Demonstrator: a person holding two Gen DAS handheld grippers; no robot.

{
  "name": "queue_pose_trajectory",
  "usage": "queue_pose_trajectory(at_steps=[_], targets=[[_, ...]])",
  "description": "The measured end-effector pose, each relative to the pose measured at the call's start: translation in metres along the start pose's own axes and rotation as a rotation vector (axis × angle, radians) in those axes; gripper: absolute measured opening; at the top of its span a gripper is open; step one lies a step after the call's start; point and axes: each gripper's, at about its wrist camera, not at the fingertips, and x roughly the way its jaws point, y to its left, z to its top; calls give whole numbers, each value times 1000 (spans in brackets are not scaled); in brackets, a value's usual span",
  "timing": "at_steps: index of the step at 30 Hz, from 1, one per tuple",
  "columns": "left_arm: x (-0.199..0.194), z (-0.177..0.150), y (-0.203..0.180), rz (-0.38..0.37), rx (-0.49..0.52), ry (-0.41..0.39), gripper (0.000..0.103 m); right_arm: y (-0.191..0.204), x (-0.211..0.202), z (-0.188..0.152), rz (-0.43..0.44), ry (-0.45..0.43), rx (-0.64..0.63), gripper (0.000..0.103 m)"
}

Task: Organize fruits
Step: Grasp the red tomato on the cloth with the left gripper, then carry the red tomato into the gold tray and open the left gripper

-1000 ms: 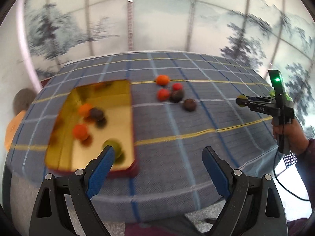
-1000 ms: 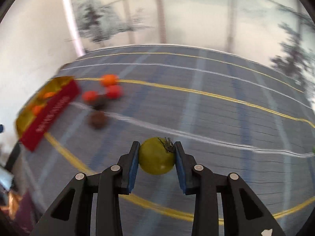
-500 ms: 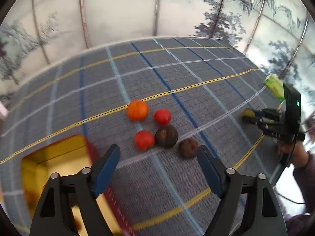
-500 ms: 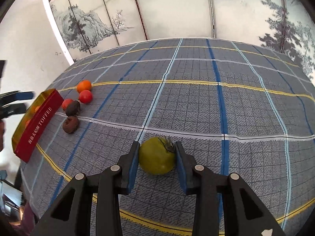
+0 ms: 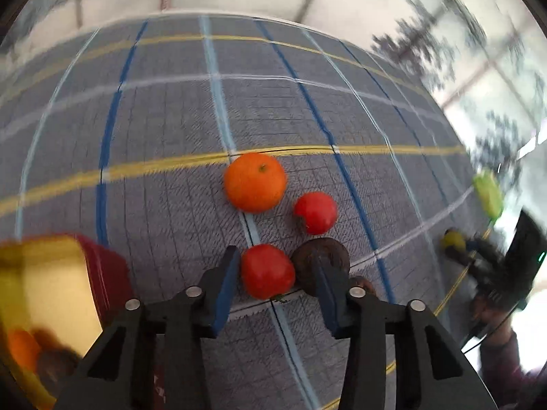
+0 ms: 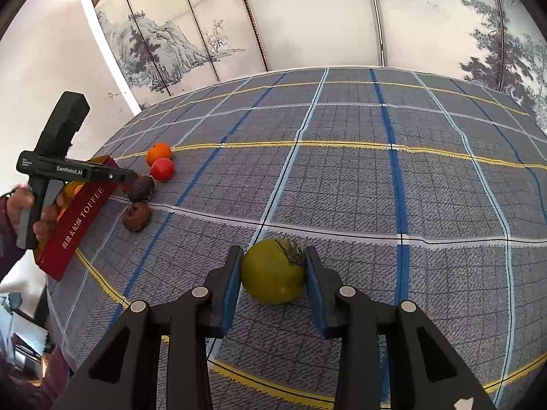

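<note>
Left wrist view showed five loose fruits on the checked surface [image 5: 164, 109]: one orange [image 5: 254, 182], two red tomatoes — the far one [image 5: 316, 212] and the near one [image 5: 267, 271] — and two dark brown fruits, one [image 5: 312, 256] beside the near tomato, the other [image 5: 365, 282] only peeking past the right finger. A green tomato [image 6: 273, 271] made six, and the tin [image 6: 77, 220] at the left edge held more, blurred beyond counting.

Half a second before, the left gripper [image 5: 273, 285] hung wide open and higher above the cluster; now it had dropped onto it, its jaws had just been closing, and the near red tomato sat between the fingers, touching the left pad [image 5: 225, 282]. Whether the right pad pressed it I could not tell — that finger overlapped the dark fruit. The tin had slid to the frame's lower left.

Right gripper [image 6: 273, 276] was unchanged, fingers clamped on the green tomato, low over the surface and well apart from the cluster.

Most of the left view was smeared by motion; the right gripper appeared there only as a blur at the right edge.
</note>
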Motion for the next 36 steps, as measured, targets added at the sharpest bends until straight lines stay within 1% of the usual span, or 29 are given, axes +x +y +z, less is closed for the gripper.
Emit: queue_pose_trajectory(at_steps=[2,5,7,8,10,11,13,15,17,20,24,25,26,29,31,33,34,36], targets=[[-3,-6,2,-3,-25,-9,31,-2,0,0,3,4,12,34],[-8,-20,-2,-21,-58,-8,30,-5,1,0,4,5,27,34],[-15,-34,-7,-37,-93,-25,30,-7,2,0,-4,11,38,34],[-20,-41,-11,-47,-96,-39,30,-7,3,0,-8,16,42,34],[-31,-55,-20,-14,-87,-73,30,-9,4,0,-3,19,47,34],[-35,-62,-25,-10,-86,-91,30,-9,4,0,-3,19,48,34],[-49,-78,-33,-27,-94,-143,30,-8,4,0,-9,21,43,34],[-59,-92,-41,-2,-79,-189,30,-6,4,0,-20,22,34,34],[-64,-107,-46,20,-69,-215,30,-5,5,0,-25,23,30,34],[-61,-121,-48,57,-47,-218,30,-4,5,0,-32,24,27,34],[-48,-133,-47,104,-31,-194,31,-2,5,0,-43,26,17,34],[-45,-135,-47,110,-29,-187,31,-3,6,1,-45,26,16,34],[-45,-135,-48,113,-23,-199,31,-2,6,1,-47,26,14,34],[-43,-136,-51,132,-17,-201,32,-2,6,1,-54,27,8,34],[-41,-138,-55,147,6,-202,33,-2,6,1,-54,27,8,33],[-35,-141,-56,129,8,-176,34,-2,6,1,-51,27,11,33],[-34,-143,-57,127,6,-175,35,-1,6,1,-49,27,13,34],[-34,-147,-62,162,33,-192,35,-2,6,1,-45,26,18,34]])
